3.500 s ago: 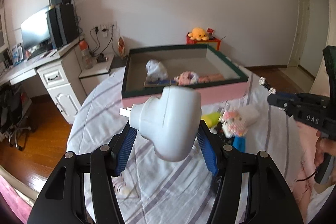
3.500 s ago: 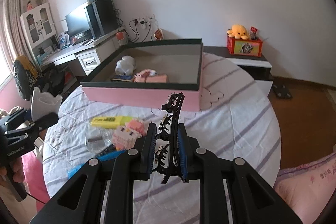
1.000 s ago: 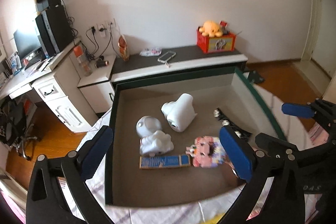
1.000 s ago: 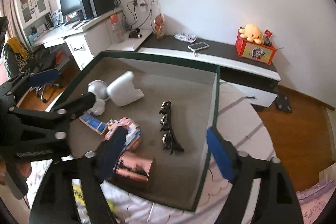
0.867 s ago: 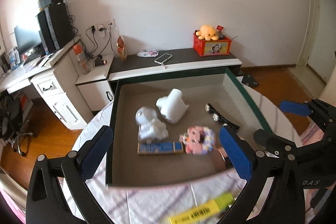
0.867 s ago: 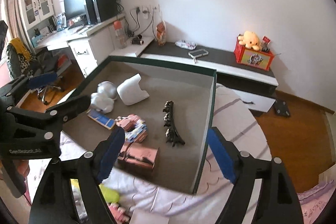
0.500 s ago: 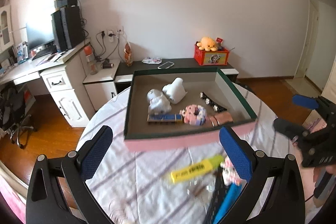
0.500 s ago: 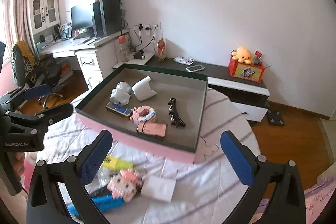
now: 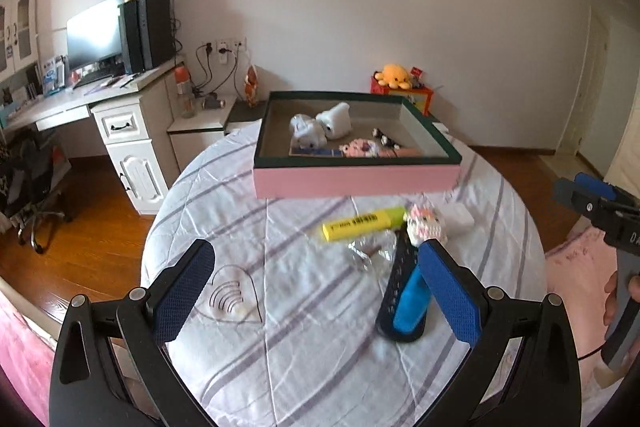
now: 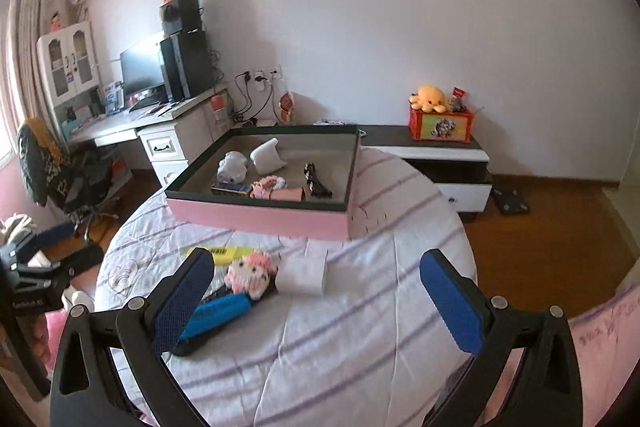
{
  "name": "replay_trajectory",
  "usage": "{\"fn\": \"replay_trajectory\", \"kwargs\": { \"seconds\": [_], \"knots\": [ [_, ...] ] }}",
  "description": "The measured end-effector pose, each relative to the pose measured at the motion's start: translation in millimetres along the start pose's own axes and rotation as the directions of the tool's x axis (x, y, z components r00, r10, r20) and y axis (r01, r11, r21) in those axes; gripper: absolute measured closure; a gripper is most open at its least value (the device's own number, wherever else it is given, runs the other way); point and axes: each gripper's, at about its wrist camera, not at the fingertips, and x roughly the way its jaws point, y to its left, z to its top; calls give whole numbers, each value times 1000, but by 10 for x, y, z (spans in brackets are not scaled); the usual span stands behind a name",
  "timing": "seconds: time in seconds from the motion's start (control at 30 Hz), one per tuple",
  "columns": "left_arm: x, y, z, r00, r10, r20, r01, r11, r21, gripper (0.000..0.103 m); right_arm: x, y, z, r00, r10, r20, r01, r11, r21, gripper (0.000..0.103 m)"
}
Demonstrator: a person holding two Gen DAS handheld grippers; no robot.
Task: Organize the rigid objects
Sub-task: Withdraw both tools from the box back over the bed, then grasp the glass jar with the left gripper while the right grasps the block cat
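Pink box [image 10: 256, 217] holds six toys; five things lie outside on the table [image 10: 360, 347]. Left gripper [image 9: 316, 291] and right gripper [image 10: 316, 297] spread wide, empty.

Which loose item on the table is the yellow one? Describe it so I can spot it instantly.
Start at the pink-sided box on the round table with the striped cloth. Just in front of its near wall, loose items lie in a cluster. The yellow highlighter lies flat at the cluster's box end, beside the pink-and-white block figure; it is the only yellow bar, with a black barcode.
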Motion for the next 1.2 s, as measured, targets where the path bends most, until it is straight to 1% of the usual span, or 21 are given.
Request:
{"fn": "replay_trajectory", "kwargs": {
  "seconds": [0.07,0.2,0.3,0.37,0.47,0.6,0.67,0.77,0.83,0.93,1.03,1.2],
  "knots": [
    [-17,-24,-21,1000,11,-2,-11,1000,11,0,-10,-24,-49,1000,6,-8,-6,1000,17,0],
    [-33,-33,-57,1000,-5,-10,5,1000,9,0,-16,-33,-145,1000,-6,-28,7,1000,30,0],
    [-6,-44,-108,1000,7,-20,-7,1000,18,0,6,10,-192,999,10,-41,-8,999,36,0],
    [34,-48,-139,999,6,-37,-5,1000,29,0,47,57,-221,998,20,-57,-19,999,31,0],
    [117,-72,-215,998,12,-61,-9,999,38,0,93,104,-273,997,16,-75,-14,1000,21,0],
    [248,-141,-334,995,47,-89,-39,995,95,0,180,125,-354,994,15,-111,-12,999,31,0],
    [316,-149,-373,993,43,-112,-32,994,106,0,217,123,-383,992,18,-123,-14,999,31,0],
    [384,-147,-413,990,37,-133,-23,995,101,0,300,126,-417,989,15,-147,-9,999,39,0],
    [415,-145,-422,990,19,-143,-6,995,96,0,350,163,-423,987,18,-157,-13,999,35,0],
    [443,-124,-401,990,4,-143,8,997,81,0,460,223,-425,985,3,-173,0,1000,16,0],
    [471,-79,-379,990,10,-141,1,997,76,0,555,281,-424,983,5,-186,-3,1000,13,0],
    [531,51,-365,988,20,-152,-11,998,56,0,715,385,-369,983,22,-183,-18,1000,26,0]
  ]
}}
